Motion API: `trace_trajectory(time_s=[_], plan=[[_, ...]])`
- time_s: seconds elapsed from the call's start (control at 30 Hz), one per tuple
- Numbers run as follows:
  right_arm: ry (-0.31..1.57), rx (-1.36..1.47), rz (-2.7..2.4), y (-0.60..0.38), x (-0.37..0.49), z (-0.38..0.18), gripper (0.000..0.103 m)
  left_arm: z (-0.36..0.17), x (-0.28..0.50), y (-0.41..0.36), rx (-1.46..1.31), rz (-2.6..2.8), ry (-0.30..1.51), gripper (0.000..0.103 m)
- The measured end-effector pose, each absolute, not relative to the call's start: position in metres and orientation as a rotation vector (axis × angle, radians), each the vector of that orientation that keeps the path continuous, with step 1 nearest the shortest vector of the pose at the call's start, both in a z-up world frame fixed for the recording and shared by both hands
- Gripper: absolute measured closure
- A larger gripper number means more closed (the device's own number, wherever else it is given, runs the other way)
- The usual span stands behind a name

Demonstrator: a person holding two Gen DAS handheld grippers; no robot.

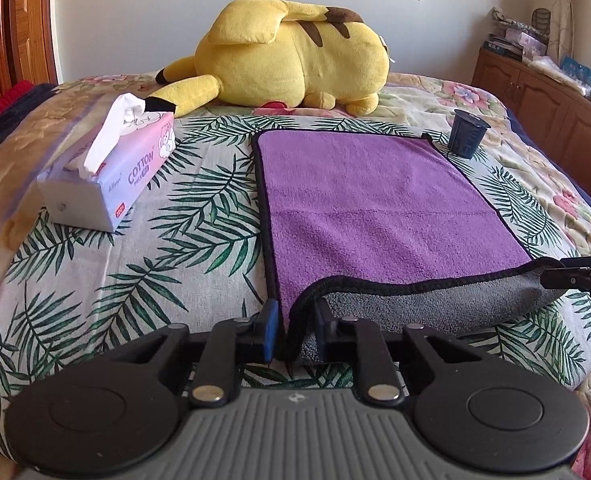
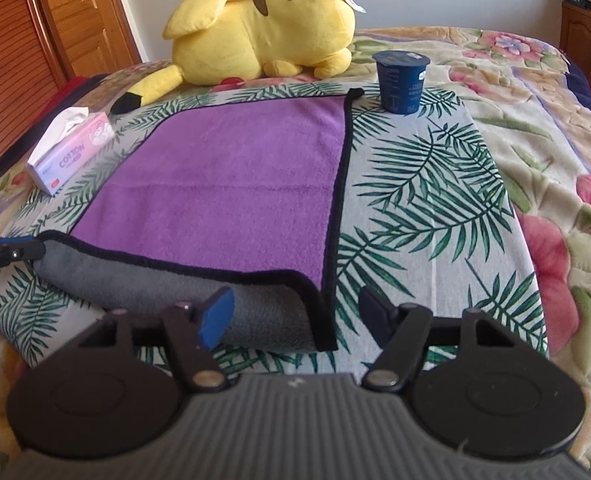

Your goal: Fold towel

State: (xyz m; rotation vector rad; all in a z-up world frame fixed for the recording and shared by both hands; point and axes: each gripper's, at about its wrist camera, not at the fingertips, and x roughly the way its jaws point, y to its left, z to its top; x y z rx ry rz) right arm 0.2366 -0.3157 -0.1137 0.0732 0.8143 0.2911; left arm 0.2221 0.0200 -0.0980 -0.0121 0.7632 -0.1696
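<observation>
A purple towel [image 1: 375, 208] with black trim and a grey underside lies flat on the leaf-print cloth on the bed; it also shows in the right wrist view [image 2: 231, 184]. Its near edge is rolled back, grey side up. My left gripper [image 1: 293, 332] is shut on the towel's near left corner, lifted a little. My right gripper [image 2: 295, 312] is open, its jaws either side of the near right corner, which rests on the cloth. Each gripper shows at the edge of the other's view.
A yellow plush toy [image 1: 295, 52] lies at the far side of the bed. A tissue box [image 1: 107, 176] sits left of the towel. A dark blue cup [image 2: 401, 80] stands by the towel's far right corner. A wooden cabinet [image 1: 535, 96] is at right.
</observation>
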Motion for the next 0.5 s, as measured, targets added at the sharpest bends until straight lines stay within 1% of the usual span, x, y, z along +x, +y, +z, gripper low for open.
trace_trajectory(time_s=[0.13, 0.17, 0.4, 0.5], plan=[[0.823, 0.095, 0.304, -0.3183, 0.2372, -0.1128, 0.039, -0.0981, 0.2217, 0.0195, -0.015, -0.178, 0.763, 0.103], [0.826, 0.1, 0.309, -0.3189, 0.2373, -0.1128, 0.042, -0.0983, 0.2213, 0.0192, -0.015, -0.18, 0.763, 0.103], [0.851, 0.108, 0.323, -0.3203, 0.2387, -0.1153, 0.054, -0.0986, 0.2204, 0.0186, -0.012, -0.179, 0.761, 0.103], [0.85, 0.111, 0.329, -0.3219, 0.2386, -0.114, 0.061, -0.0991, 0.2203, 0.0179, -0.008, -0.178, 0.76, 0.103]])
